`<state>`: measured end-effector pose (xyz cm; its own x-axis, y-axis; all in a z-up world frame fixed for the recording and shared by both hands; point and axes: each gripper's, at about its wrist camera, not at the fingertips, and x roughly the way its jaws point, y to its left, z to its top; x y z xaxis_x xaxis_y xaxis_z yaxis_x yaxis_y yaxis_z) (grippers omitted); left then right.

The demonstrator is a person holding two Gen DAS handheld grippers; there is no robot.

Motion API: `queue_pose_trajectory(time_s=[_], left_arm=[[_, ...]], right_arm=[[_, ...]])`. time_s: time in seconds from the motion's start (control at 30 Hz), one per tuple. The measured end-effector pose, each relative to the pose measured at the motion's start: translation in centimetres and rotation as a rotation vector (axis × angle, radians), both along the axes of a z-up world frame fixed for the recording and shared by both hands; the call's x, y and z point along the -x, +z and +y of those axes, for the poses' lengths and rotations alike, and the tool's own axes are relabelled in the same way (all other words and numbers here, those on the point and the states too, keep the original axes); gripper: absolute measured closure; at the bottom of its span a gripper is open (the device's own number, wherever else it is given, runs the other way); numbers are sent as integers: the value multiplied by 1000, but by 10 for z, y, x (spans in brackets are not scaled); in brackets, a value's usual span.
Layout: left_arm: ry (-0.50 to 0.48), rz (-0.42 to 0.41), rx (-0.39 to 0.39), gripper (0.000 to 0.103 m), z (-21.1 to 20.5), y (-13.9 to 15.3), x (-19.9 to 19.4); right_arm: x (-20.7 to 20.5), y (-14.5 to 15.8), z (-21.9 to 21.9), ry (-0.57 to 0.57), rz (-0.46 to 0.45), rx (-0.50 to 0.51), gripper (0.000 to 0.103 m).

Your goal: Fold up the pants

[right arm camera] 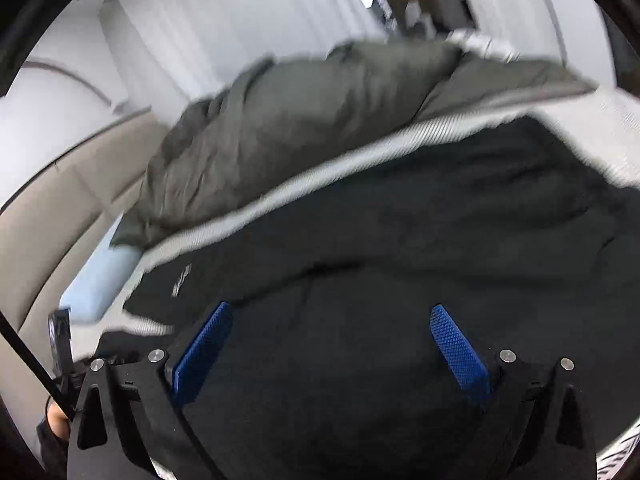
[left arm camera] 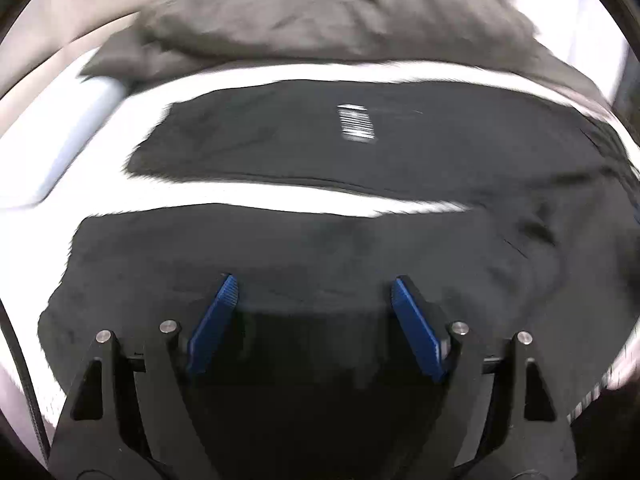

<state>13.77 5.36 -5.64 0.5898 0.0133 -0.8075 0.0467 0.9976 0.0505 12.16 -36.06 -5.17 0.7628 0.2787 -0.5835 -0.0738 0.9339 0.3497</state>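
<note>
The black pants (left arm camera: 360,152) are lying flat on the white bed (left arm camera: 280,196), legs running crosswise ahead of the left gripper (left arm camera: 314,292). It is hovering over the near leg, jaws apart, gripping nothing. The right gripper (right arm camera: 332,320) is hanging wide open over the cloth.

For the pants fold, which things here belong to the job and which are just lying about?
Job:
- black pants
- left hand-held gripper, open
- right hand-held gripper, open

Lying about:
- grey duvet
- pale blue pillow
- white sheet under the pants
</note>
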Motion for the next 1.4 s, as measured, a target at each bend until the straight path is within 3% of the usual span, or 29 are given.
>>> queue_pose_trajectory(time_s=[0.07,0.17,0.23,0.33,0.47,0.57,0.63,0.73,0.87,0.93,1.03,1.17,1.23,1.3,1.4], left_arm=[[-53,10,-24,25,-13,-2,0],[-42,19,-139,23,-26,-12,-12],[9,22,-154,21,-20,-16,-23],[161,7,-206,22,0,-16,-38],[186,-17,-119,22,7,-5,-33],[83,-20,48,22,-5,5,-24],[9,-56,104,22,-23,14,-18],[-65,-84,36,22,-61,21,-25],[-104,74,-72,27,-100,-10,-59],[-70,82,-132,23,-103,-22,-70],[-13,81,-92,20,-94,-21,-74],[52,18,-150,20,-81,-10,-56],[81,-29,-82,20,-57,4,-41],[115,-72,102,20,-19,22,-15],[238,-117,256,19,48,33,24]], right_arm=[[-8,-4,9,-2,4,40,2],[-10,-5,6,-10,-8,70,2],[-7,-7,1,-25,-3,71,2],[-3,-8,-16,-41,21,50,2],[6,-5,-39,-70,15,14,2],[10,-4,-53,-107,12,-2,2],[12,-5,-62,-135,23,-9,2],[13,-6,-65,-135,25,0,2],[8,-9,-59,-118,39,20,2],[6,-11,-58,-117,47,37,2],[10,-10,-66,-140,38,39,2],[23,-4,-93,-214,1,15,2],[38,1,-114,-265,-25,-18,2],[55,7,-134,-284,-44,-58,2],[89,16,-163,-319,-80,-53,2]])
